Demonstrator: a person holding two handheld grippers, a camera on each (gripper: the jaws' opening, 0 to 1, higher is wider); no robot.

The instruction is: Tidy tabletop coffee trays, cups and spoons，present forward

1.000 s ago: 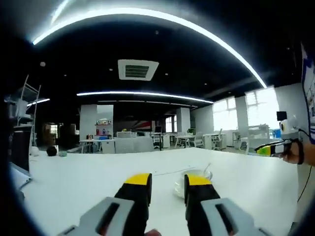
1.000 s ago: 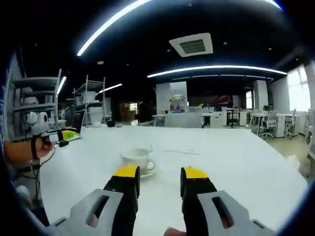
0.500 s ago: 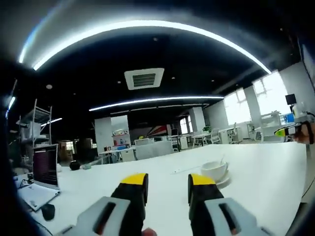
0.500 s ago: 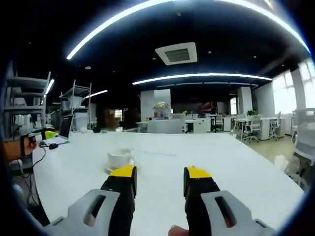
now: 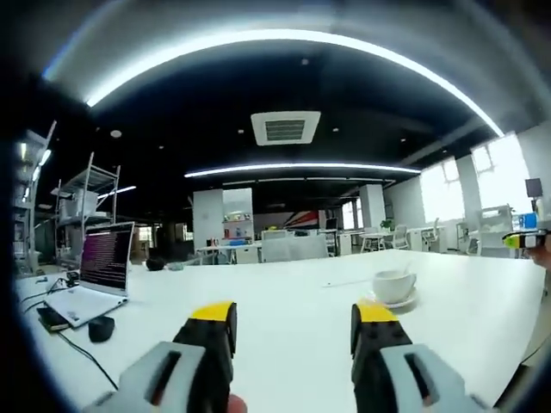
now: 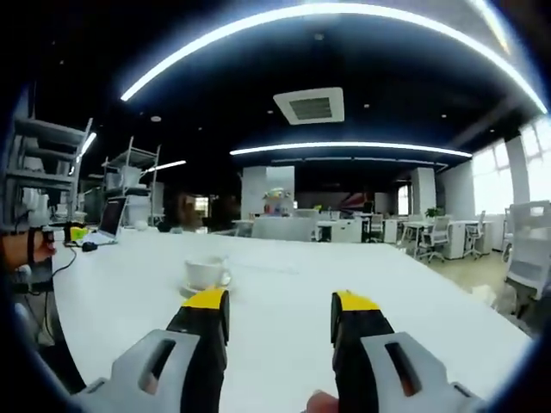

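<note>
A white coffee cup (image 5: 394, 285) stands on its white saucer (image 5: 401, 302) on the white table, ahead and to the right of my left gripper (image 5: 295, 323), which is open with nothing between its fingers. In the right gripper view the same cup (image 6: 204, 273) and saucer (image 6: 194, 290) sit ahead and slightly left of my right gripper (image 6: 281, 310), also open and holding nothing. At the right edge of the left gripper view I see the right gripper (image 5: 523, 241), and the left gripper (image 6: 73, 231) appears at the left edge of the right gripper view. No spoon or tray can be made out.
An open laptop (image 5: 93, 275) with a mouse (image 5: 101, 328), a dark device and cables lies on the table's left part. The broad white tabletop (image 5: 293, 297) stretches ahead. Shelving racks (image 6: 129, 185) stand at the left; office desks and chairs (image 6: 443, 237) fill the far room.
Both views have swung, so the cup sits further right in the left gripper view and the laptop has come in. Both grippers' jaws stand slightly wider apart.
</note>
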